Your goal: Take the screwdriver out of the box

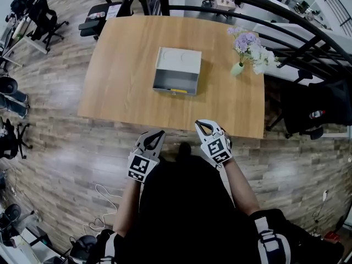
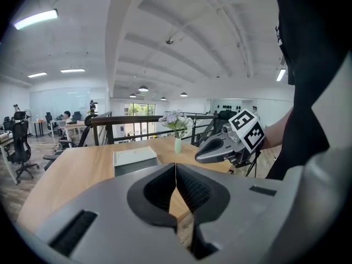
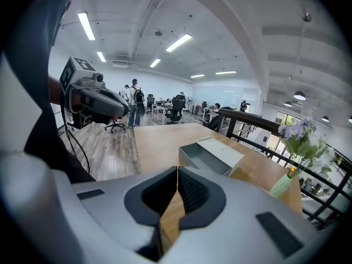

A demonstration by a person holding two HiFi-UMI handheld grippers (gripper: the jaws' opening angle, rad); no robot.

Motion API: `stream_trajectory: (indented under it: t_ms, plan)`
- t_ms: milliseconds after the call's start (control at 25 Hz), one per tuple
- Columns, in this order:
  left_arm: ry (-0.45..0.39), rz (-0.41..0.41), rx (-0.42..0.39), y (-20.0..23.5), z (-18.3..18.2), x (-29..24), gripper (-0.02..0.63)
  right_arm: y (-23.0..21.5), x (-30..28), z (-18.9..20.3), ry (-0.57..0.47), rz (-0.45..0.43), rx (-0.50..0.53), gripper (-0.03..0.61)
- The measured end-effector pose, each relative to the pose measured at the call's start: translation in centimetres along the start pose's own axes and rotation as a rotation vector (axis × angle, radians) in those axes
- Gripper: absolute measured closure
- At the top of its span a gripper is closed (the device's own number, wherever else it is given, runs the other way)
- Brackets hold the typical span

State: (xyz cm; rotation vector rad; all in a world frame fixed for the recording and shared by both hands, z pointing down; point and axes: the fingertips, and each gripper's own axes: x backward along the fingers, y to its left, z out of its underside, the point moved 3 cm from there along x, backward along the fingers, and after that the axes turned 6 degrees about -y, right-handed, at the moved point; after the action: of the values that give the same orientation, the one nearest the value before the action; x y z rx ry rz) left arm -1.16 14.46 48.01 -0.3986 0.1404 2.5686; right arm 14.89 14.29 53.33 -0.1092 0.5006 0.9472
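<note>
Seen from above, office chairs (image 1: 47, 18) stood on the plank floor at about ten o'clock from a pale wooden table (image 1: 121, 87). A person in a dark top stood at the table's near edge with a tool in each hand. The left gripper (image 1: 159, 133) was held over the floor just short of that edge, a little past six o'clock from the box toward seven. Its two jaws were clenched together with nothing between them, and its marker cube faced upward. A grey box (image 1: 176, 82) sat near the middle of the table, well apart from both tools, with its pale lid (image 1: 179, 59) lying open at the twelve o'clock side. The screwdriver (image 1: 177, 91) lay inside the box along the near wall at six o'clock, showing only as a thin yellow strip, too small to make out further. The right gripper (image 1: 199, 125) was held at the table's near edge, between five and six o'clock from the box, its jaws likewise pressed together and empty. A pale green vase of lilac and white flowers (image 1: 248, 47) stood upright at about two o'clock from the box, near the table's right edge, with a dark curved railing (image 1: 286, 21) behind it.
</note>
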Motion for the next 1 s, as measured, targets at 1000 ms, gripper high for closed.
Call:
stream_trajectory:
  t_ms: [1000]
  plan:
    - [0.005, -0.011, -0.021, -1.4, -1.3, -1.8, 0.591, -1.4, 1.2, 1.3, -0.021, -0.012, -0.023, 0.551]
